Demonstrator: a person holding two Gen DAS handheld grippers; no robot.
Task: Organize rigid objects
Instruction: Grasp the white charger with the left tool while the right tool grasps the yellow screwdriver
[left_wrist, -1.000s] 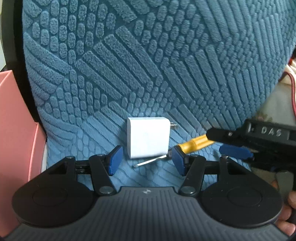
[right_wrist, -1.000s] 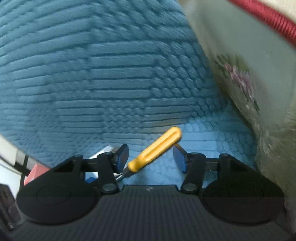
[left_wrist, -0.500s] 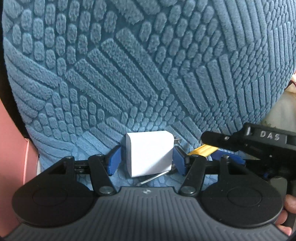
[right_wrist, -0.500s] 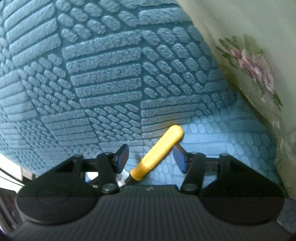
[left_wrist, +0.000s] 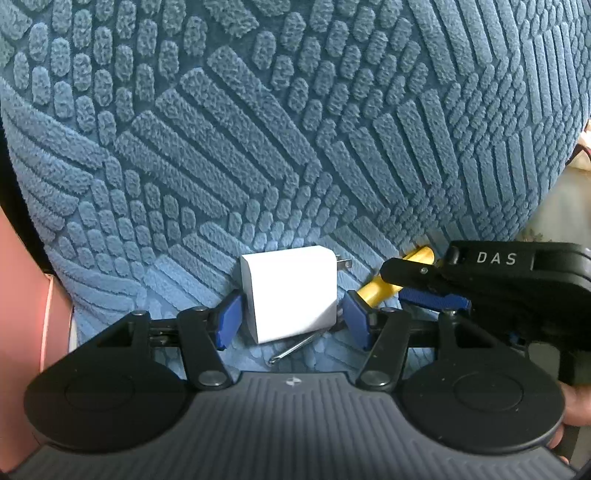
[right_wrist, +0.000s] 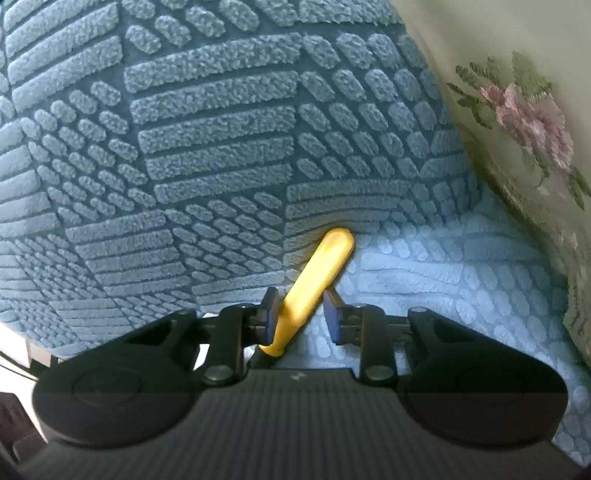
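A white plug charger (left_wrist: 291, 295) lies on the blue textured cushion (left_wrist: 258, 129), its prongs pointing right. My left gripper (left_wrist: 291, 319) is open, its blue pads on either side of the charger with small gaps. A yellow-handled screwdriver (right_wrist: 314, 280) lies beside it; its metal shaft (left_wrist: 295, 348) runs under the charger. My right gripper (right_wrist: 299, 315) has narrowed around the yellow handle, the left pad touching it and a gap showing at the right pad. The right gripper (left_wrist: 432, 291) also shows in the left wrist view, over the handle (left_wrist: 391, 282).
A pink box (left_wrist: 22, 314) stands at the left edge of the cushion. A pale floral fabric (right_wrist: 524, 122) rises on the right side. The blue cushion back curves up behind both objects.
My left gripper moved forward until its pads flank the charger. My right gripper advanced along the screwdriver handle and its jaws narrowed around it.
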